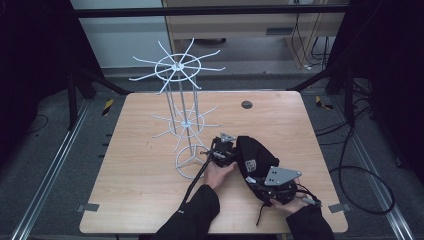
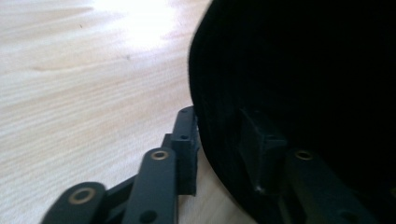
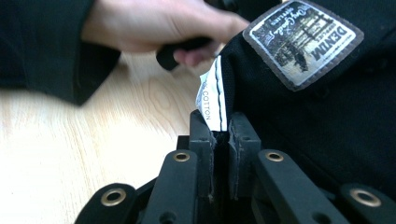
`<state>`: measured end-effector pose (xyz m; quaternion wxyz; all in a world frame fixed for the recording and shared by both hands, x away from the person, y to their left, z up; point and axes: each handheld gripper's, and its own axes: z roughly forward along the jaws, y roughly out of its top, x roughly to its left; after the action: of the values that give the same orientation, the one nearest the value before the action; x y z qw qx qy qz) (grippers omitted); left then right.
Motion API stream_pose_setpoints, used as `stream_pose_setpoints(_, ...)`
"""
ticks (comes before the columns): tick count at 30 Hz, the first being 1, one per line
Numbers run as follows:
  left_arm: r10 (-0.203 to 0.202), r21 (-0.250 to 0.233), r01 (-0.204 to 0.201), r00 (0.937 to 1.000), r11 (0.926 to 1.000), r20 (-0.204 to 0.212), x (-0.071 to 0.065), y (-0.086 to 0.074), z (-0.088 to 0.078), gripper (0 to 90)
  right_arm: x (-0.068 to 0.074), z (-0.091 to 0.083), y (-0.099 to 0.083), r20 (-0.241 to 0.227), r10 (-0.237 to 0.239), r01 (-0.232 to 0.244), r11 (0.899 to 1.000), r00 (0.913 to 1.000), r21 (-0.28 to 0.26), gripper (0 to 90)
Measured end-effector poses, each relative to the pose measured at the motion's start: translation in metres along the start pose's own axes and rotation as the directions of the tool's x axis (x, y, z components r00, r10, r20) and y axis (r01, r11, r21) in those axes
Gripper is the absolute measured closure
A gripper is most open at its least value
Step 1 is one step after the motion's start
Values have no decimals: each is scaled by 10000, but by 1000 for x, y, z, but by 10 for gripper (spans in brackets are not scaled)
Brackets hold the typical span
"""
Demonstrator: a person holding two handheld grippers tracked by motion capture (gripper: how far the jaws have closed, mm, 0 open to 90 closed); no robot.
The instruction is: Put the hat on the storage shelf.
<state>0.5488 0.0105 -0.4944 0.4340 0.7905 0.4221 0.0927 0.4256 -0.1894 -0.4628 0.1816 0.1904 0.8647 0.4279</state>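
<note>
While the black cap (image 1: 252, 157) is lying at five o'clock of the wire rack (image 1: 182, 117), the right gripper (image 3: 218, 128) is pinching its edge; the left gripper's (image 2: 219, 140) jaws are standing spread around its brim, and hanging is not yet done.

Black cap (image 1: 252, 155) with a grey-and-white woven patch (image 3: 302, 43) edged in brown, plus a white inner label (image 3: 212, 100) printed in dark letters. Pale, light-brown wood-grain table (image 1: 150, 200). White wire rack (image 1: 180, 115). Black left gripper (image 1: 220, 150) and black right gripper (image 1: 280, 192), grey plate on top, brass-coloured rivets along the jaws. Black sleeves (image 1: 200, 215).
</note>
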Motion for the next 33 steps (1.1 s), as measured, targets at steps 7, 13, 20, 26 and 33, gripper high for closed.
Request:
stream_pose_setpoints(7,173,172,-174,9998,9997,67,6,-4,-17,627,1,10,-5,-41,104,-102,9985,9999,533,826)
stream_pose_setpoints(13,418,424,-418,9991,9982,7,5,-13,-42,563,1,16,-8,19,215,-215,9959,9998,878,826)
stream_pose_setpoints(20,1181,-153,-1185,9927,9928,-240,-9,-27,-84,531,2,18,-8,71,254,-259,9951,9997,953,825)
stream_pose_setpoints(26,1135,-833,-1113,9933,9903,215,-24,-20,-105,491,3,19,-8,95,316,-323,9945,9995,993,823)
stream_pose_setpoints(33,1099,-1171,-1032,9926,9877,522,-44,-11,-96,424,5,20,-8,133,279,-290,9950,9995,958,819)
